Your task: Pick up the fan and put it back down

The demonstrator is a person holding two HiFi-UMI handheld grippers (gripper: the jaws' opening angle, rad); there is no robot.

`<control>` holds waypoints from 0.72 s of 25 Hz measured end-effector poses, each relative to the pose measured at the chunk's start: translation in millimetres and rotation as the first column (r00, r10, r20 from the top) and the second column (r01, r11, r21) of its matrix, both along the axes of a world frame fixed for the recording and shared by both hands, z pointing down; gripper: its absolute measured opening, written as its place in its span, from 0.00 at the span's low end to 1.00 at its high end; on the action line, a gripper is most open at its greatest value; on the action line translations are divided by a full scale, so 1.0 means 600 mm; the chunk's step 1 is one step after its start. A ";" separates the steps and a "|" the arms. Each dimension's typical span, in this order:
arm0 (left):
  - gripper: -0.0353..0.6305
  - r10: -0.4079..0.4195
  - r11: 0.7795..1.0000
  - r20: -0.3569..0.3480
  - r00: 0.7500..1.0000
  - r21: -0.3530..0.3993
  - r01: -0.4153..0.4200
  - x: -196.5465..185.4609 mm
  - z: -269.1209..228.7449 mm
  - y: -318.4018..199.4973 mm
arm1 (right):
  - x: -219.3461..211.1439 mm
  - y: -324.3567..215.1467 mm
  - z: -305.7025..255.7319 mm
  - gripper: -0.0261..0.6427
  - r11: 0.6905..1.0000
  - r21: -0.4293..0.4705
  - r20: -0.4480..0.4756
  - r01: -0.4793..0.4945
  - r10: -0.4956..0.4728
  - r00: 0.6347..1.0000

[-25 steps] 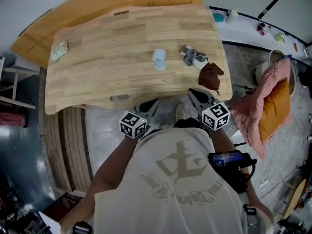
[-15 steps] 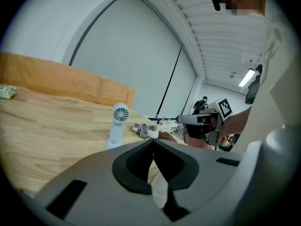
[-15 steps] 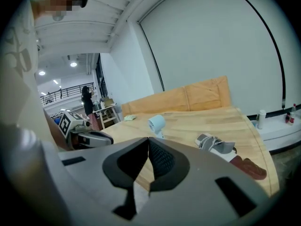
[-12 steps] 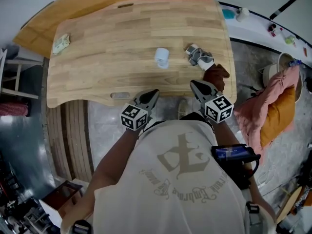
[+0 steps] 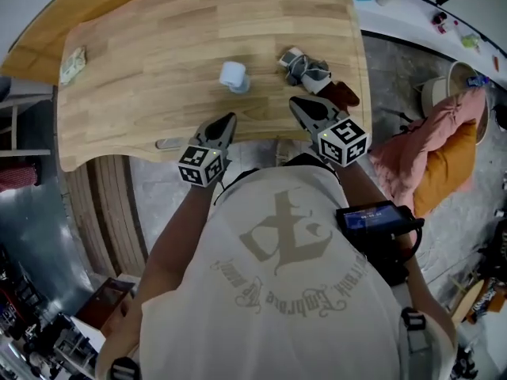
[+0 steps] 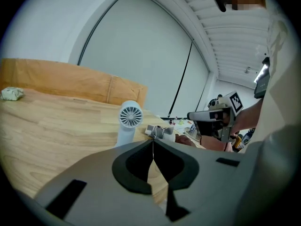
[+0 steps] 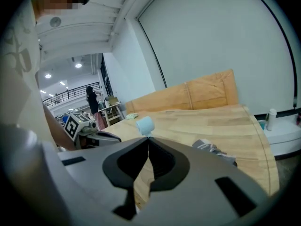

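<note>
A small pale-blue fan [image 5: 234, 76] stands on the wooden table [image 5: 142, 62], a little beyond both grippers; its round grille [image 6: 130, 115] faces the left gripper view, and its barrel [image 7: 145, 124] shows in the right gripper view. My left gripper [image 5: 228, 119] is shut and empty over the table's near edge, just short of the fan. My right gripper [image 5: 295, 104] is also shut and empty, to the fan's right, beside a grey bundle. In each gripper view the jaws meet in a thin line with nothing between them [image 6: 153, 142] [image 7: 148, 140].
A grey-and-white bundle [image 5: 305, 68] and a dark brown cloth [image 5: 342, 94] lie at the table's right edge. A crumpled wrapper [image 5: 72, 64] sits far left. Pink and orange cloths [image 5: 432, 153] hang on the right, off the table. A brown board [image 6: 70, 81] stands behind the table.
Both grippers have moved forward from below the table's near edge to over it, closer to the fan. Both stay shut. The fan has not moved.
</note>
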State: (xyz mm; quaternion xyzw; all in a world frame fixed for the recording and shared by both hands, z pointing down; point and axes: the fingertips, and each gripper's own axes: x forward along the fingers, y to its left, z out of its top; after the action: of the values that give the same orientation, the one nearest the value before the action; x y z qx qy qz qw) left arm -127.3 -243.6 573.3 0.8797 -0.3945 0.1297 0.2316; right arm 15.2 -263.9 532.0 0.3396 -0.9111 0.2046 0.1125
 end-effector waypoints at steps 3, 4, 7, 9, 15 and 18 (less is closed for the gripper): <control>0.07 -0.031 1.000 0.016 0.999 -0.001 0.031 0.001 0.006 -0.024 | 0.000 -0.023 0.005 0.06 1.000 -0.004 0.007 0.030 -0.030 1.000; 0.07 -0.042 0.999 0.021 0.999 -0.004 0.042 0.004 0.010 -0.031 | 0.004 -0.029 0.007 0.06 0.999 -0.007 0.010 0.037 -0.037 0.999; 0.07 -0.069 0.997 0.035 0.997 -0.015 0.070 0.012 0.024 -0.048 | 0.014 -0.048 0.014 0.06 0.999 -0.017 0.020 0.051 -0.051 0.999; 0.07 -0.087 0.996 0.043 0.995 -0.022 0.088 0.013 0.033 -0.059 | 0.015 -0.059 0.018 0.06 0.998 -0.023 0.025 0.065 -0.064 0.998; 0.07 -0.147 0.987 0.078 0.986 -0.050 0.151 0.024 0.071 -0.071 | 0.019 -0.072 0.041 0.06 0.991 -0.048 0.042 0.127 -0.125 0.991; 0.07 -0.155 0.985 0.082 0.984 -0.069 0.161 0.027 0.092 -0.077 | 0.027 -0.076 0.045 0.06 0.990 -0.059 0.027 0.129 -0.127 0.991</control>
State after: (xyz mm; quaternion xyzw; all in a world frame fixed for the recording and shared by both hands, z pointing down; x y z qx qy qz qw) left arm -111.3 -289.6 628.6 0.8306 -0.4664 0.1593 0.2591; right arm 31.6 -309.7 559.2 0.2744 -0.9256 0.2285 0.1251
